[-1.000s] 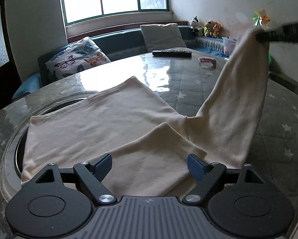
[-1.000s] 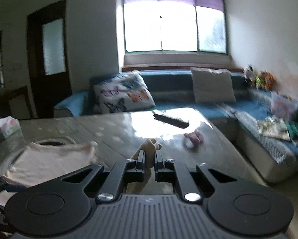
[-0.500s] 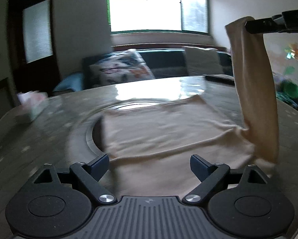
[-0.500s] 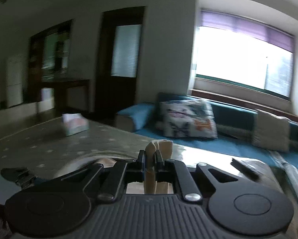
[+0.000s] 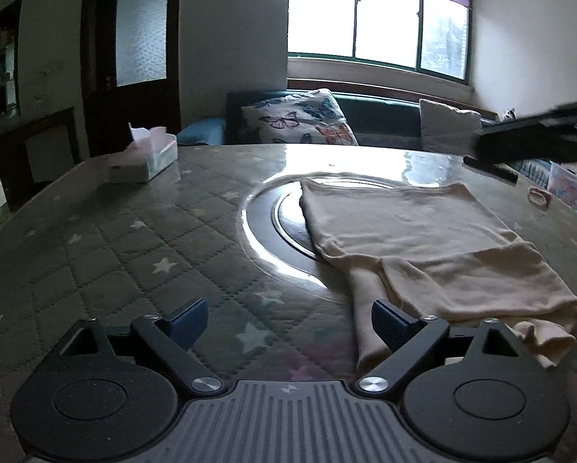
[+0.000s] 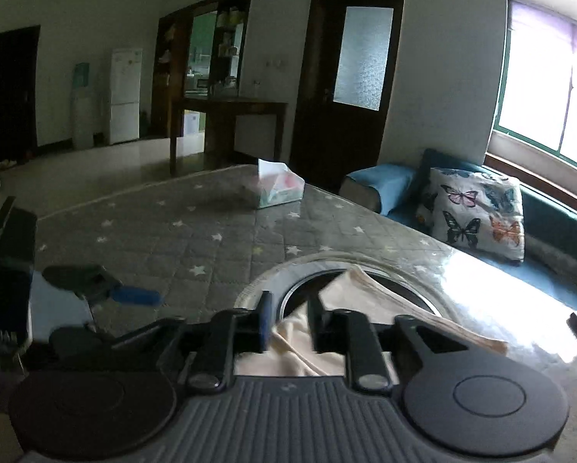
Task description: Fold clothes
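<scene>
A cream garment [image 5: 415, 239] lies flat on the table, its sleeve folded across the near part and a bunched end hanging at the near right edge. My left gripper [image 5: 288, 320] is open and low over the quilted cover, with the right fingertip [image 5: 388, 318] at the garment's near left edge and nothing between the fingers. My right gripper [image 6: 290, 326] is open, its jaws a little apart above the garment [image 6: 365, 301] and clear of the cloth. From the left wrist it shows as a dark blur [image 5: 539, 139] high on the right.
A tissue box [image 5: 144, 158] stands at the far left of the table [image 5: 134, 239]. A dark round inset [image 5: 288, 216] lies partly under the garment. A remote [image 5: 489, 166] and a pink item [image 5: 539, 196] lie far right. Behind is a sofa with a butterfly pillow [image 5: 300, 119].
The right gripper carried the lifted sleeve over the garment, laid it down and opened. The left gripper swung left, so the garment now sits to its right.
</scene>
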